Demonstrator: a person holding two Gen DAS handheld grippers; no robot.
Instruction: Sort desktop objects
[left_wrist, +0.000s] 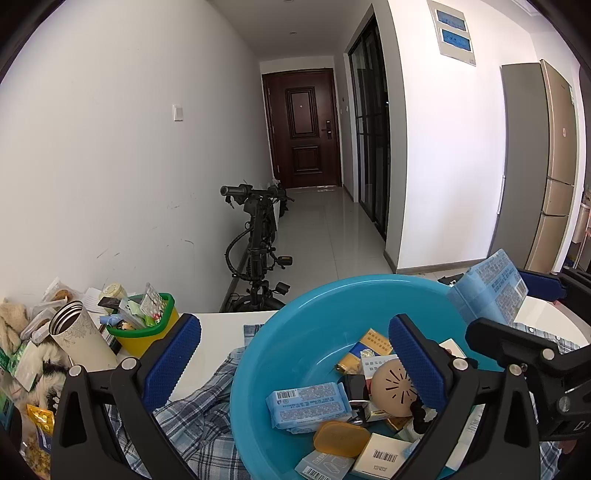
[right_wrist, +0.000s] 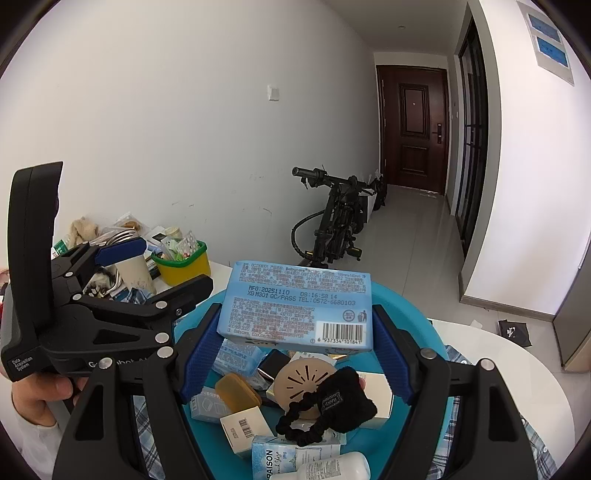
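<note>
My right gripper (right_wrist: 295, 350) is shut on a light blue wipes pack (right_wrist: 295, 306) and holds it above the blue basin (right_wrist: 424, 317). The pack also shows in the left wrist view (left_wrist: 487, 288), over the basin's far right rim. The basin (left_wrist: 295, 332) holds several small things: another wipes pack (left_wrist: 308, 404), an orange case (left_wrist: 341, 437), small boxes, a tan round disc (left_wrist: 391, 384) and a black scrunchie (right_wrist: 325, 410). My left gripper (left_wrist: 295, 358) is open and empty, its fingers astride the basin's left side.
A yellow-and-green bin (left_wrist: 147, 325) full of small items and a steel-rimmed tumbler (left_wrist: 81, 336) stand at the table's left with snack packets. A plaid cloth (left_wrist: 199, 417) lies under the basin. A black bike (left_wrist: 258, 240) leans by the wall.
</note>
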